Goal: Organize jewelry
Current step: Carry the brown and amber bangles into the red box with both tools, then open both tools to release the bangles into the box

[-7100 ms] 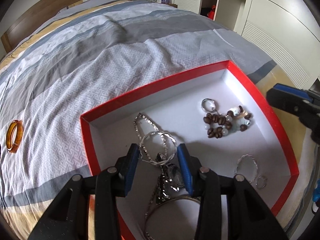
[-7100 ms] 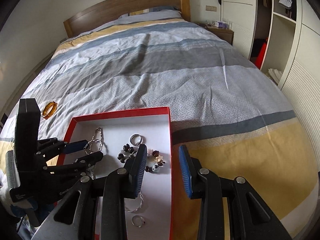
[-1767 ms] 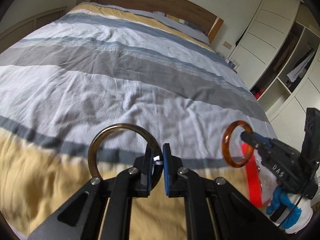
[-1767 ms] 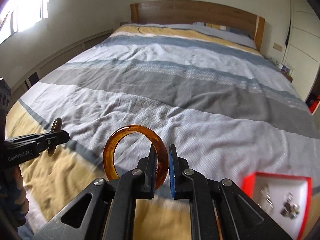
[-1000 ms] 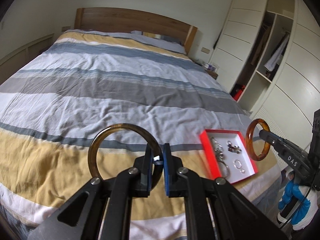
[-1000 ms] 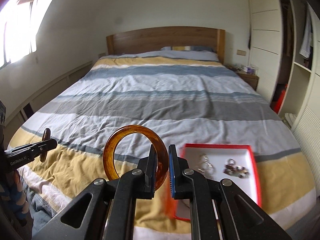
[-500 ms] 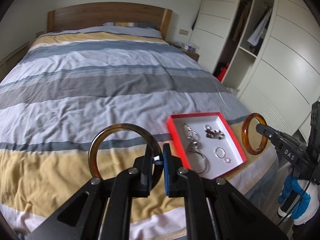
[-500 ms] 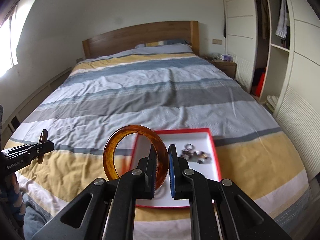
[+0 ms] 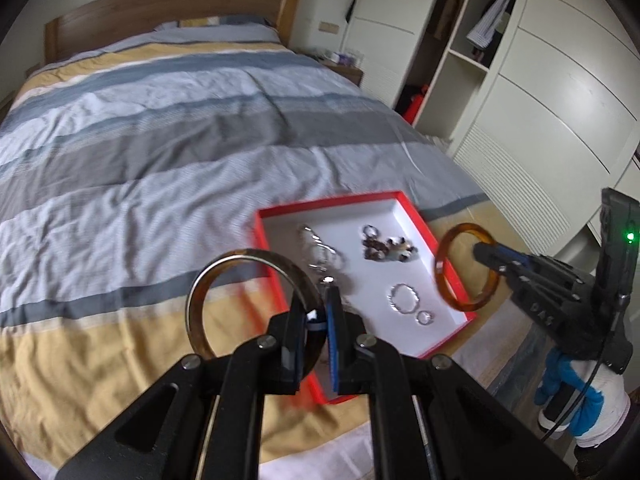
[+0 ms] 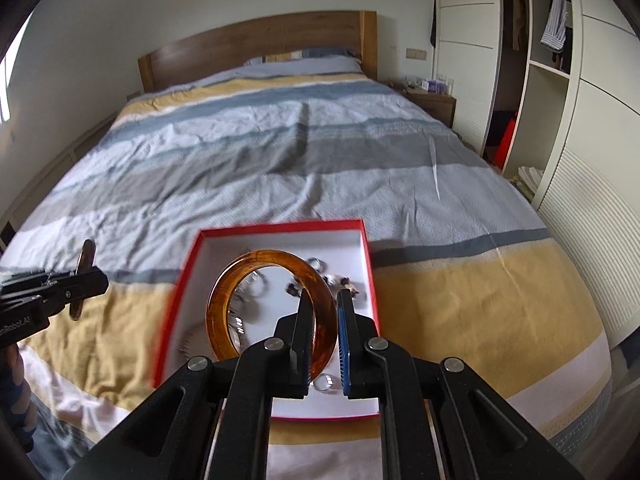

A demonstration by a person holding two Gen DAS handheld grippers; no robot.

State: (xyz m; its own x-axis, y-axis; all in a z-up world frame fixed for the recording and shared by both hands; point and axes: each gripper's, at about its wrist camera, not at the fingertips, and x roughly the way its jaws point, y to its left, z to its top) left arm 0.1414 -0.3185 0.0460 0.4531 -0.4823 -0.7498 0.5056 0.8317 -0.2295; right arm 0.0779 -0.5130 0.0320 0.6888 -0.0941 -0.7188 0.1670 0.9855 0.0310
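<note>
A dark amber bangle (image 9: 208, 292) is clamped upright between the closed jaws of the left gripper (image 9: 316, 320), held in the air above the yellow stripe by the bed's near edge. A brighter orange bangle (image 10: 224, 308) is pinched likewise in the right gripper (image 10: 324, 336), held above the red box (image 10: 370, 280). The box is set on the bed (image 10: 280, 152) near its foot edge; silver rings (image 9: 404, 298), a chain (image 9: 320, 248) and a beaded bracelet (image 9: 386, 245) are spread over its white floor. Beyond, the wooden headboard (image 10: 256, 48) and the wardrobe (image 9: 560, 100) are seen.
</note>
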